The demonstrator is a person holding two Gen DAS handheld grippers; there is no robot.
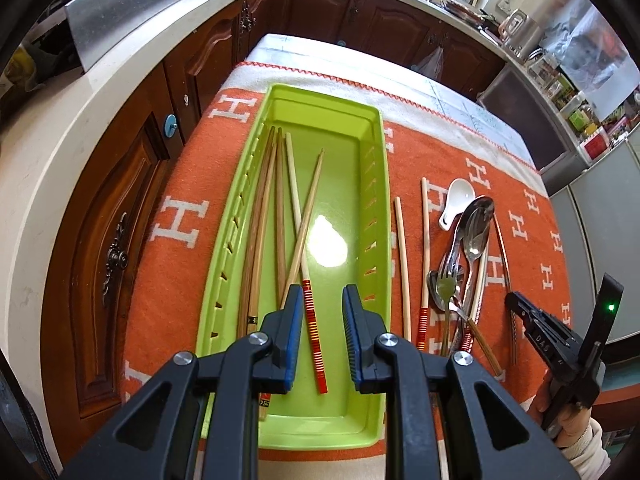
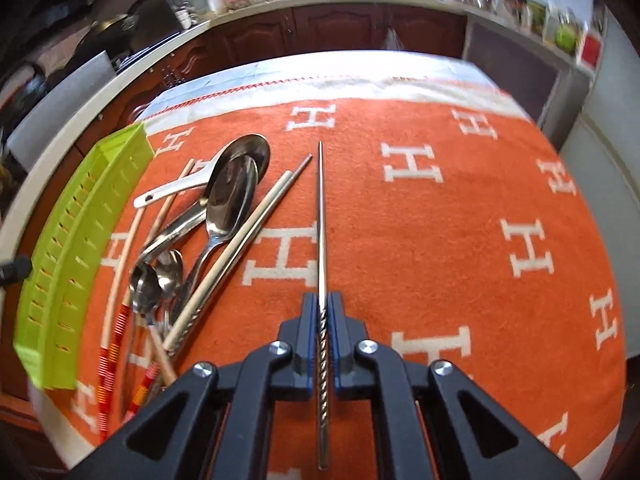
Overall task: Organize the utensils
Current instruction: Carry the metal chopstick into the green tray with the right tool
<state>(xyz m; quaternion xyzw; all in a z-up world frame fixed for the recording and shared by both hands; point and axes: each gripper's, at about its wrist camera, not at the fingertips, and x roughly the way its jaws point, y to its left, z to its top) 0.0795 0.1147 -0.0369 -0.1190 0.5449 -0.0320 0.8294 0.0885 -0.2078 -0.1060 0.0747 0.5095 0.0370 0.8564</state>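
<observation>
A lime-green tray (image 1: 372, 128) lies lengthwise on the orange cloth and holds several wooden chopsticks (image 1: 280, 208). My left gripper (image 1: 323, 304) hovers open over the tray's near end. A red-striped chopstick (image 1: 314, 328) lies on the tray floor below the gap, untouched. To the right, my right gripper (image 2: 322, 312) is shut on a thin metal chopstick (image 2: 321, 220) that points away from me. I cannot tell whether it is lifted off the cloth. Left of it lies a pile of metal spoons (image 2: 232, 200), a white ceramic spoon (image 2: 172, 190) and a second metal chopstick (image 2: 256, 224).
Two wooden chopsticks (image 1: 402, 264) and a fork (image 1: 444, 284) lie on the cloth (image 2: 460, 220) between tray and pile. A person's hand (image 1: 576, 436) holds the right gripper (image 1: 516, 304). Wooden cabinets (image 1: 120, 220) and a pale counter surround the table.
</observation>
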